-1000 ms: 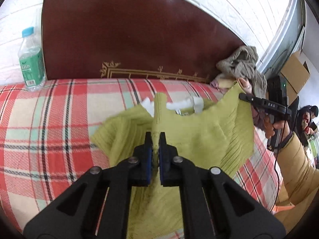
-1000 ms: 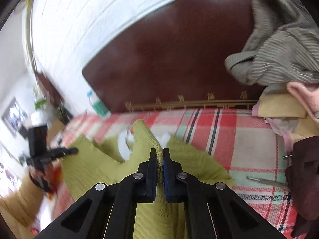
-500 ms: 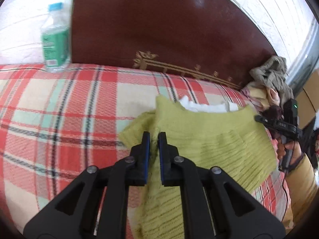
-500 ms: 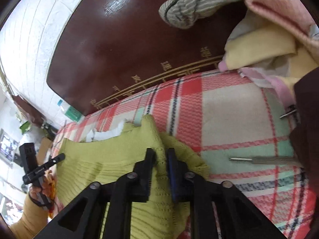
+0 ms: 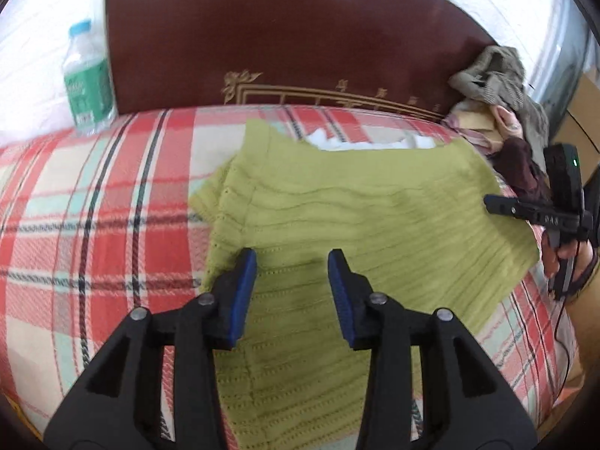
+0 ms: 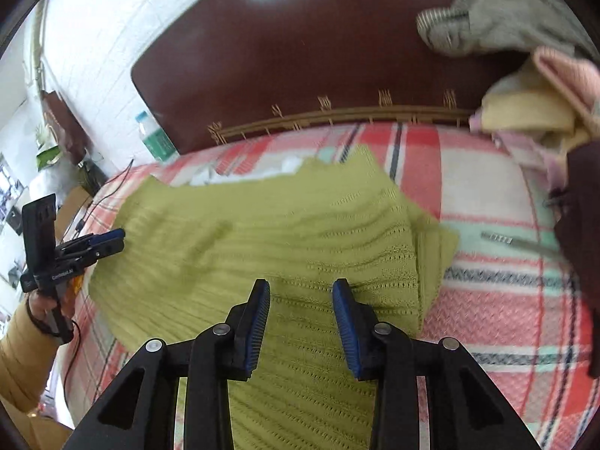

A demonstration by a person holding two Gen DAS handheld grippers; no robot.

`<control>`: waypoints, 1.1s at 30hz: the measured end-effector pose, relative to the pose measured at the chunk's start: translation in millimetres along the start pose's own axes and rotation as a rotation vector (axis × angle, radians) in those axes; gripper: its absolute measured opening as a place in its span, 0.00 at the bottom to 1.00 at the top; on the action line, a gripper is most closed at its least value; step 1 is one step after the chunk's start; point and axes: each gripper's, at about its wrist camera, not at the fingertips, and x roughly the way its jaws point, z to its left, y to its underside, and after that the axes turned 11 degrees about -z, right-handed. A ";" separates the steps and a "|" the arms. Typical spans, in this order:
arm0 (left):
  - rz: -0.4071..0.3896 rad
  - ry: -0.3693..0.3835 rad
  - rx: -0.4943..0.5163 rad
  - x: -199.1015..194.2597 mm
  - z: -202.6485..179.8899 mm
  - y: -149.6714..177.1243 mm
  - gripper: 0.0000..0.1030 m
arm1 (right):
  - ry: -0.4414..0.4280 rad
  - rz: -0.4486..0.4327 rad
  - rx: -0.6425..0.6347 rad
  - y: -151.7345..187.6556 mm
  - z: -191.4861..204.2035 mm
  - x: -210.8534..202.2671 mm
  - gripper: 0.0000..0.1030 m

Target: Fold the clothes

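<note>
1. We see the left gripper (image 5: 291, 262) with its fingers (image 5: 243, 281) spread wide and nothing between them; the blue pads face each other across bare knit.
2. The green sweater (image 5: 356, 217) lies flat on the plaid blanket (image 5: 105, 195), spreading ahead of the left fingers and passing under and between them. Its near edge runs down below the fingertips toward the camera.
3. A white garment (image 5: 356, 144) peeks out just beyond the sweater's far edge, ahead of the left fingers.
4. The right gripper (image 6: 301, 292) is likewise parted, holding nothing, and the sweater (image 6: 262, 232) stretches ahead of and beneath its fingers (image 6: 258, 311).
5. To the right of the right fingers a folded flap of the sweater ends on the blanket (image 6: 487, 262); to their left, the sweater reaches toward the other gripper (image 6: 108, 242), seen from the side in a hand (image 6: 45, 302) with a tan sleeve.
6. Far ahead of both sets of fingers stands the dark headboard (image 5: 281, 37).
7. A water bottle (image 5: 88, 78) stands ahead and to the left of the left fingers, beside the headboard.
8. A pile of clothes (image 5: 495, 86) lies ahead and to the right of the left fingers; in the right wrist view the pile (image 6: 525, 75) sits at the upper right.
</note>
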 end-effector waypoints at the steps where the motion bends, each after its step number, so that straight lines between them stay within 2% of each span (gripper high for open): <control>1: 0.003 0.003 -0.004 1.9 2.2 0.1 0.41 | -0.006 -0.007 0.016 0.8 -1.5 0.5 0.33; 6: 0.005 -0.009 -0.038 4.4 4.7 0.1 0.41 | -0.019 -0.015 0.109 3.1 -6.9 -6.0 0.34; 8: -0.022 -0.017 -0.047 -5.3 2.4 0.7 0.41 | -0.034 -0.029 0.166 3.0 -9.4 -13.7 0.36; 10: -0.065 0.005 -0.062 -21.6 -2.0 2.7 0.41 | -0.051 -0.052 0.221 5.2 -12.2 -26.1 0.43; 11: -0.085 0.023 -0.054 -30.6 -7.8 4.8 0.42 | -0.060 -0.069 0.246 7.7 -13.9 -35.5 0.43; 14: -0.117 0.062 0.068 -51.1 -43.7 14.1 0.46 | -0.096 -0.103 0.322 20.8 -17.9 -60.6 0.44; 16: -0.138 0.089 0.149 -64.7 -67.7 20.3 0.52 | -0.116 -0.117 0.370 31.9 -20.7 -75.6 0.49; 18: -0.159 0.116 0.238 -77.3 -93.5 27.2 0.69 | -0.134 -0.124 0.411 45.1 -22.2 -88.9 0.49; 20: -0.179 0.151 0.381 -83.2 -130.9 38.0 0.76 | -0.138 -0.126 0.443 58.6 -23.0 -99.2 0.50; 21: -0.184 0.167 0.446 -83.7 -148.4 43.1 0.76 | -0.134 -0.128 0.455 63.8 -23.5 -103.5 0.51; 24: -0.162 0.201 0.592 -65.0 -192.0 55.4 0.76 | -0.147 -0.136 0.501 77.6 -26.2 -109.4 0.66; 29: -0.125 0.249 0.829 -32.8 -263.2 74.8 0.76 | -0.164 -0.152 0.538 85.7 -31.6 -114.0 0.66; 33: -0.087 0.231 0.885 -0.8 -289.1 75.0 0.76 | -0.172 -0.167 0.559 85.1 -40.1 -114.5 0.68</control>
